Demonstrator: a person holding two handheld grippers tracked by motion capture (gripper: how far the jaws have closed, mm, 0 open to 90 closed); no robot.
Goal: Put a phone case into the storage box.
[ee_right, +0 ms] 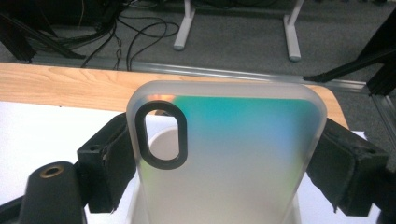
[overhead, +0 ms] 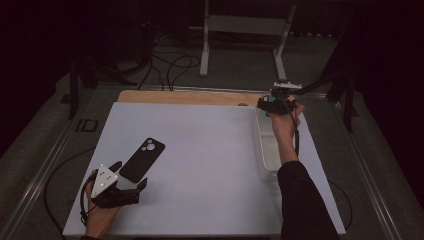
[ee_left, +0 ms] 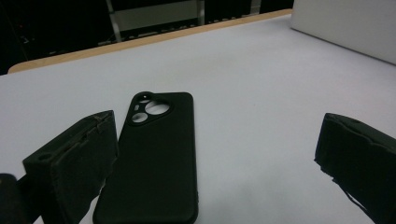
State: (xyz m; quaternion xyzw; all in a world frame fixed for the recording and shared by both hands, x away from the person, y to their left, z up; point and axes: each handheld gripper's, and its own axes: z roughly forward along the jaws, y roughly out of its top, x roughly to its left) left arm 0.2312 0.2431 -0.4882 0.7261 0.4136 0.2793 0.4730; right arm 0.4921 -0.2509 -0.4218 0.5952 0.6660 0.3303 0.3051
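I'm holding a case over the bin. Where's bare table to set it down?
The white mat lies bare between the black phone case and the long white plastic bin. It's tight near the left gripper. The right gripper holds the frosted teal case.

Black phone case; frosted teal-iridescent case

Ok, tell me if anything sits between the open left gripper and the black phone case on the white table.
Nothing visible does. The left gripper is open, and the matte black phone case lies flat on the white table just beside one of its jaws.
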